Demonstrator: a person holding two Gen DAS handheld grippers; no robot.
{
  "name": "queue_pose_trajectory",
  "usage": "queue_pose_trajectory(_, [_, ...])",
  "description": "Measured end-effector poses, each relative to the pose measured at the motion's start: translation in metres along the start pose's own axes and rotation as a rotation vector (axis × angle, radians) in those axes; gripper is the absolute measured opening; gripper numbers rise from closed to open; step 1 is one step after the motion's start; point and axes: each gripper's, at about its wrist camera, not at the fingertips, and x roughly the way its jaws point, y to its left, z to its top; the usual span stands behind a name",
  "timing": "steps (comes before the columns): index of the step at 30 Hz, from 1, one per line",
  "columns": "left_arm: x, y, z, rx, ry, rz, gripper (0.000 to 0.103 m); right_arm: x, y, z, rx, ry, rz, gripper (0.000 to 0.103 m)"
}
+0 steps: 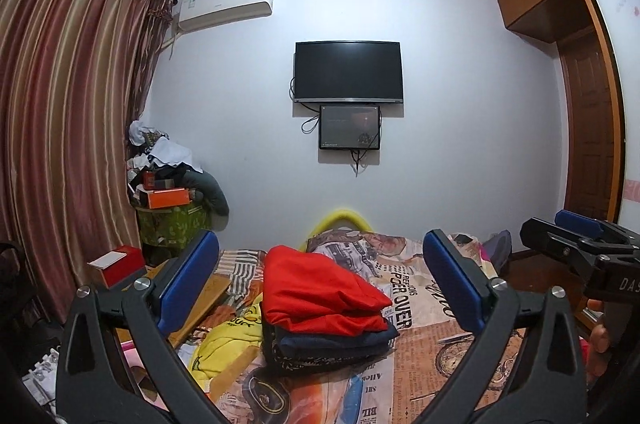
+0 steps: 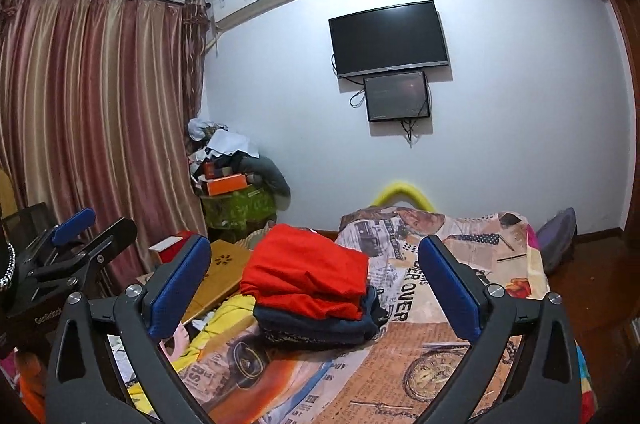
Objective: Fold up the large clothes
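Left wrist view has the left hand-held gripper (image 1: 320, 288) with its blue pads spread wide and nothing between them, pointing roughly level at the stack of folded clothes (image 1: 326, 308) on the bed (image 1: 448, 336). The right hand-held gripper (image 2: 314, 294) is in the same state: pads wide apart, empty, aimed at the same stack. So my read is one garment is done and it's time for the next.

The red folded piece (image 2: 308, 276) sits on top of the stack, with dark navy layers under it. Just left of the stack, touching its base, there's a crumpled yellow garment (image 1: 226, 338) that looks unfolded, so that's probably the next candidate.

Tips for doing it well, just my take:
- don't bump the stack while reaching left of it
- pinch the yellow one at two spread-out points, like shoulders or hem corners, one per gripper
- lift and lay it flat on the bare bedspread right of the stack before folding

A wooden board (image 2: 224, 276) lies just behind the yellow garment, so don't snag on it.
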Motion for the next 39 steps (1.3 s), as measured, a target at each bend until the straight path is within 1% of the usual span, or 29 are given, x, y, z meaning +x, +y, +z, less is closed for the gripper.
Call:
queue_pose_trajectory(11, [0.01, -0.003, -0.011, -0.002, 0.03, -0.015, 0.103, -0.003, 0.0, -0.003, -0.003, 0.009, -0.011, 0.103])
queue_pose_trajectory(14, [0.013, -0.002, -0.012, -0.009, 0.039, -0.031, 0.103, -0.002, 0.001, -0.003, -0.001, 0.017, -0.012, 0.103])
queue_pose_trajectory(39, [0.029, 0.008, -0.022, -0.033, 0.072, -0.038, 0.103, 0.002, 0.009, 0.0, -0.033, 0.035, -0.027, 0.103])
